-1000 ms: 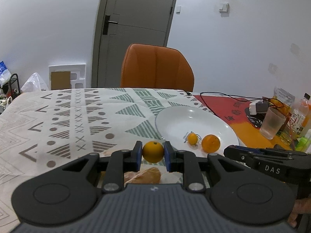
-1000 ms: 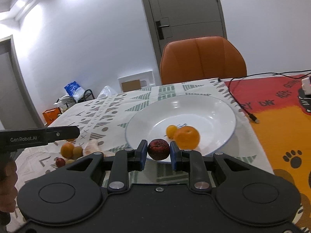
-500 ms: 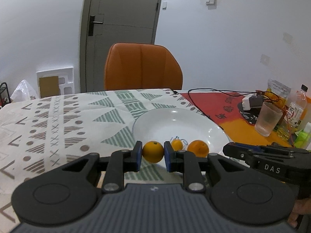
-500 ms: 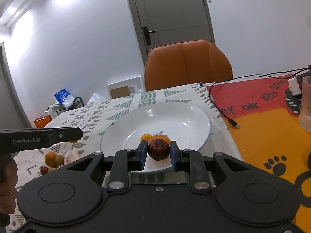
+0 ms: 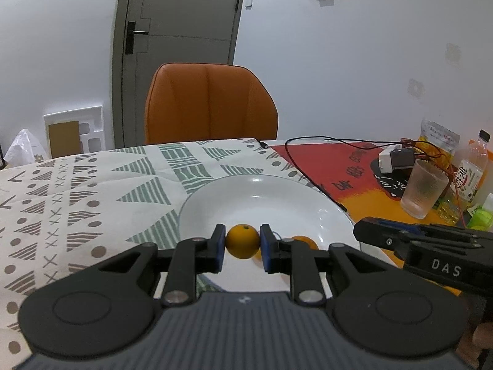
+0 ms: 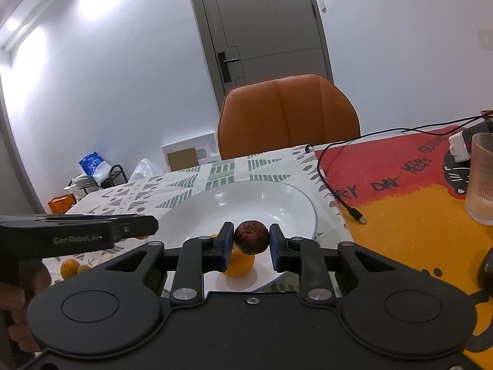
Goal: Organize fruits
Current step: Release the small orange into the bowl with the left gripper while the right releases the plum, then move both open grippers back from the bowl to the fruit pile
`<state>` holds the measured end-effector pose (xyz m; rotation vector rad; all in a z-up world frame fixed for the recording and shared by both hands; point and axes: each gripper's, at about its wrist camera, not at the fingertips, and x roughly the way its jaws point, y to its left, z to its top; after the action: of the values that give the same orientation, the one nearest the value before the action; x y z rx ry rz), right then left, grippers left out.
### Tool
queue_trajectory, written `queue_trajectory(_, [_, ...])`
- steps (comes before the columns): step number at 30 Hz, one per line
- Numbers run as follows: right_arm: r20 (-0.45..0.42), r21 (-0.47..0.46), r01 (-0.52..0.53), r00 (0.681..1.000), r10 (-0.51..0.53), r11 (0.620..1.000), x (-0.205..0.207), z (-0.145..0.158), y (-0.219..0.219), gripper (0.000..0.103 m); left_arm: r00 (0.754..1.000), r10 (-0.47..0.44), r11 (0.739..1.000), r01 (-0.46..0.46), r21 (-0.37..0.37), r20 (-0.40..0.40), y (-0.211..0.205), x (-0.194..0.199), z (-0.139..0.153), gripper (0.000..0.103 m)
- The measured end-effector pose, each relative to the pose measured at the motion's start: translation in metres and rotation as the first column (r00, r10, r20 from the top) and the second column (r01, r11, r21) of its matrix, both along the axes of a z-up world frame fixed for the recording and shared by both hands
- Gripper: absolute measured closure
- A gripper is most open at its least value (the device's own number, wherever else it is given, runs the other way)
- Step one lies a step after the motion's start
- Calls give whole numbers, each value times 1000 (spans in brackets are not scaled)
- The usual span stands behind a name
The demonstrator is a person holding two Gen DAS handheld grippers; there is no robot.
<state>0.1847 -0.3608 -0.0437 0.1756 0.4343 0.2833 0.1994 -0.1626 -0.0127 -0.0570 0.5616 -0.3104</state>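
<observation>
My left gripper (image 5: 242, 243) is shut on a small orange (image 5: 242, 241) and holds it over the near part of the white plate (image 5: 246, 191). An orange fruit (image 5: 303, 241) lies in the plate behind my right finger. My right gripper (image 6: 251, 243) is shut on a dark red fruit (image 6: 251, 236) over the plate's (image 6: 277, 197) near edge, just above an orange (image 6: 238, 265) that lies in the plate. Each gripper shows side-on in the other's view, the right one (image 5: 431, 246) and the left one (image 6: 77, 231).
Loose fruits (image 6: 72, 269) lie on the patterned cloth left of the plate. A ribbed glass (image 5: 423, 188), a bottle (image 5: 471, 169), a charger and a black cable (image 6: 345, 197) sit on the red and orange mat to the right. An orange chair (image 5: 209, 104) stands behind the table.
Both grippers have moved forward over the plate with their fruits still held. The plate and its oranges now sit closer beneath the fingers.
</observation>
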Motion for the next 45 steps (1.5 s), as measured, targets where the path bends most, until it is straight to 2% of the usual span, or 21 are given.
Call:
queue_trajectory(9, [9,14,-1,1000,1,1000,3,-2,-5,80,1000,1,1000,-1,-1,-5,-7,2,-3,80])
queue_trajectory(18, [0,16,-5,1000,5,1000,13,-10,-1,80,998,34,999,-35,-8,-49,5,1,-8,76])
queue_trajectory(20, [-7,26,-4,1000,4,1000,16,-14,-1,79,998,45,999,-45,-3,-52,8,-1,-9,71])
queue_trajectory(21, [-8,33,0,1000,1,999,17,-15,-2,76,997,52,999,-52,-3,-53,10,-2,-9,69])
queue_trajectory(24, [-11,58,38,999,-37,998,19,-18,-6,61,995,86,996,-87,-21,-56,17,-5,-8,54])
queue_trajectory(26, [-8,83,33,999,-32,996,18,-19,-9,58,993,107,994,-109,-29,-42,22,-9,-6,41])
queue_trajectory(29, [-5,95,35,999,-35,995,13,-18,-10,53,993,120,992,-120,-30,-15,30,-17,0,27])
queue_trajectory(34, [26,102,29,999,-32,994,-3,-9,-7,35,989,147,989,-146,-37,17,45,-27,8,22])
queue_trajectory(41, [37,90,-16,999,13,996,-16,-3,6,25,981,194,980,-193,-49,21,66,-40,9,19])
queue_trajectory(45, [50,95,-46,998,41,994,-24,0,13,14,977,212,976,-211,-59,19,77,-50,8,17])
